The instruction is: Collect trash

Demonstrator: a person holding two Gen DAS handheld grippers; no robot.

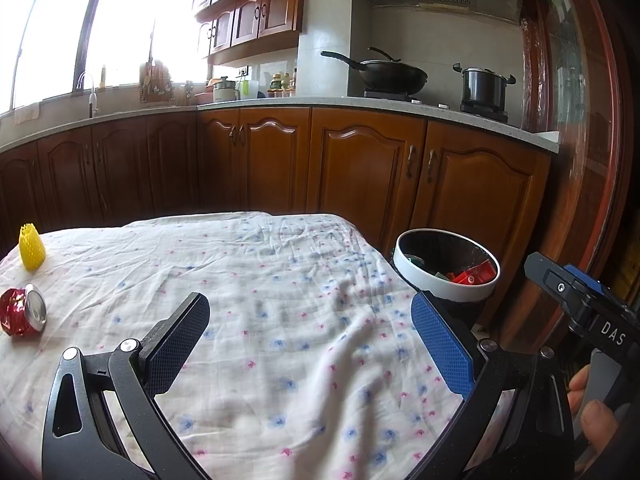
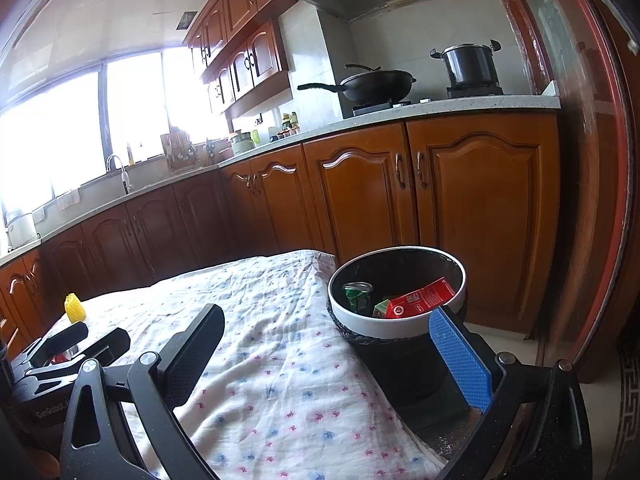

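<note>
Crushed red can (image 1: 22, 312) and yellow foam net (image 1: 32, 249) on table; bin (image 2: 396, 320) beside.

Black angular-framed left gripper (image 1: 310, 334): 2 fingers, 1 black textured pad, 1 blue textured pad (image 1: 442, 346), silver pivot screws. Right gripper (image 2: 326, 354) same build, same black and blue pads. White "DAS" lettering on right body, "GenRobot" on left.

Brown wooden cabinets (image 1: 360, 168) are ranged beneath a pale countertop (image 1: 320, 103). The room is flooded with daylight from wide windows (image 1: 100, 32).
</note>
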